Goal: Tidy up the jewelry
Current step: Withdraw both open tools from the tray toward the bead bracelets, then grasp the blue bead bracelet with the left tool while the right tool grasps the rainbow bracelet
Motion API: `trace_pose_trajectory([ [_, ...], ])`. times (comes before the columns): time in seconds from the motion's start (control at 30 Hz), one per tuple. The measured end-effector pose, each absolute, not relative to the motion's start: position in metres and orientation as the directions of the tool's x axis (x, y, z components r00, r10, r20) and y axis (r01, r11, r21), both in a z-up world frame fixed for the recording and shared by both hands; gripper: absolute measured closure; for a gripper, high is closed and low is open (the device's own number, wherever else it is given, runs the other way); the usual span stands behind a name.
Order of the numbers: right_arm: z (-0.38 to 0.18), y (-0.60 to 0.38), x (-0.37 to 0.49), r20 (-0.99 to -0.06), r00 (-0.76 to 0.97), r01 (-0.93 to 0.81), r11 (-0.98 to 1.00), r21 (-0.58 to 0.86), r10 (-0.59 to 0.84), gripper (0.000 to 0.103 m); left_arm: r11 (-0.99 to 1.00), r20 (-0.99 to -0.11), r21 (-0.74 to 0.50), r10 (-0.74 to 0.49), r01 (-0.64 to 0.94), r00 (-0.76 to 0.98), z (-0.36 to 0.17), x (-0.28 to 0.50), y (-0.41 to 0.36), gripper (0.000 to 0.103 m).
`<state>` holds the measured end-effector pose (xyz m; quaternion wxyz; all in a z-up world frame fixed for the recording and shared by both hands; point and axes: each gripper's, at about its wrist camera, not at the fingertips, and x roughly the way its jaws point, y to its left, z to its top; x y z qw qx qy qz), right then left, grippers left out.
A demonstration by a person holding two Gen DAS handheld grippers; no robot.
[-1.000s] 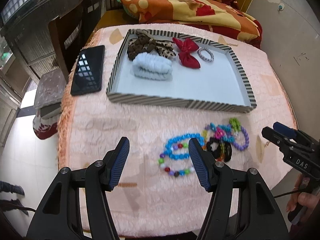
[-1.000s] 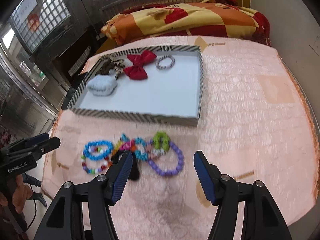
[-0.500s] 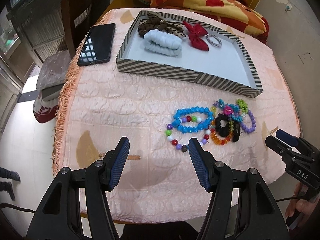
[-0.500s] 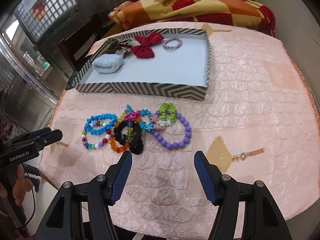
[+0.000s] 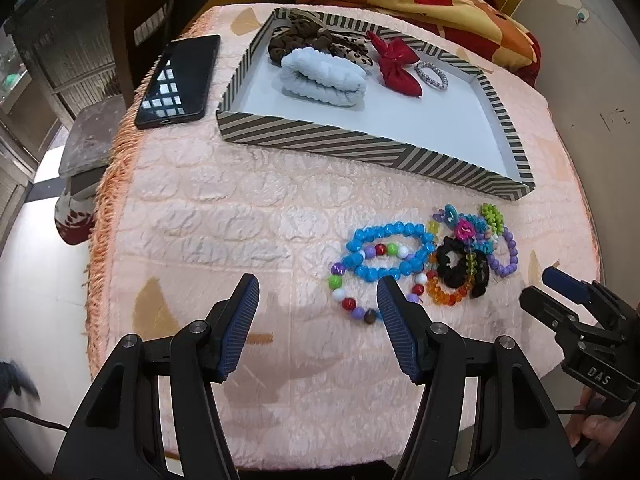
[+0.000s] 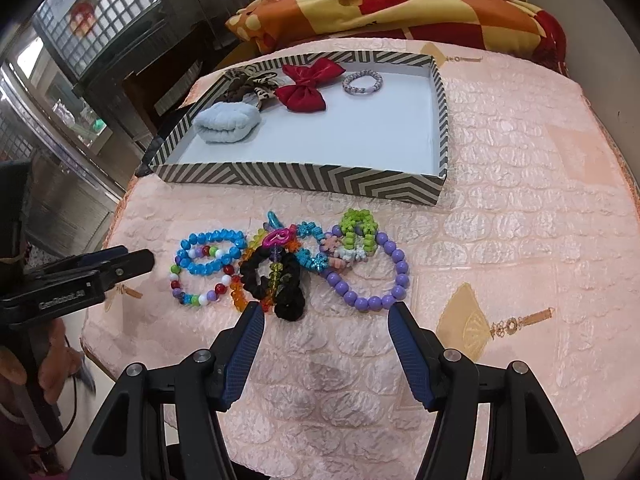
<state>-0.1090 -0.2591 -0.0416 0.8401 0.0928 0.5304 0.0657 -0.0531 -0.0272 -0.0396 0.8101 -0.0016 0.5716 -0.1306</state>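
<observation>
A heap of bead bracelets lies on the pink cloth: a blue bead bracelet (image 5: 386,252) (image 6: 212,252), a multicolour bead bracelet (image 5: 352,300), a black scrunchie (image 5: 460,266) (image 6: 276,280), a purple bead bracelet (image 6: 372,276) and a green one (image 6: 358,228). The striped tray (image 5: 360,148) (image 6: 304,178) behind holds a light blue scrunchie (image 5: 324,78), a red bow (image 6: 308,86), brown scrunchies (image 5: 304,38) and a small bracelet (image 6: 363,83). My left gripper (image 5: 316,312) is open and empty, just left of the heap. My right gripper (image 6: 326,340) is open and empty, just in front of the heap.
A black phone (image 5: 178,82) lies left of the tray near the fringed table edge. A chair (image 5: 132,20) stands at the left. A patterned blanket (image 6: 400,8) lies behind the table. The table's front edge is close below both grippers.
Both grippers have moved closer to the bracelet heap and a little lower. Both stay open. Nothing on the table has moved.
</observation>
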Motion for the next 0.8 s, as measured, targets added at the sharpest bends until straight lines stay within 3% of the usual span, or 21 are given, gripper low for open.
trace_pose_trajectory([
  [0.2, -0.037, -0.249, -0.104, -0.871, 0.434, -0.044, 0.971, 0.235, 0.231, 0.041, 0.957, -0.935, -0.164, -0.228, 0.239, 0.271, -0.052, -0.036, -0.037, 0.042],
  [0.43, -0.04, -0.224, -0.084, -0.876, 0.417, -0.113, 0.97, 0.215, 0.243, 0.061, 0.949, -0.941, -0.149, -0.223, 0.279, 0.255, -0.06, -0.024, -0.047, 0.042],
  [0.67, -0.061, -0.218, -0.056, -0.896, 0.366, -0.123, 0.968, 0.22, 0.251, 0.069, 0.944, -0.948, -0.131, -0.208, 0.302, 0.24, -0.069, -0.012, -0.051, 0.042],
  [0.8, -0.076, -0.215, -0.046, -0.906, 0.333, -0.122, 0.965, 0.232, 0.26, 0.08, 0.94, -0.951, -0.135, -0.212, 0.313, 0.227, -0.074, -0.007, -0.053, 0.043],
])
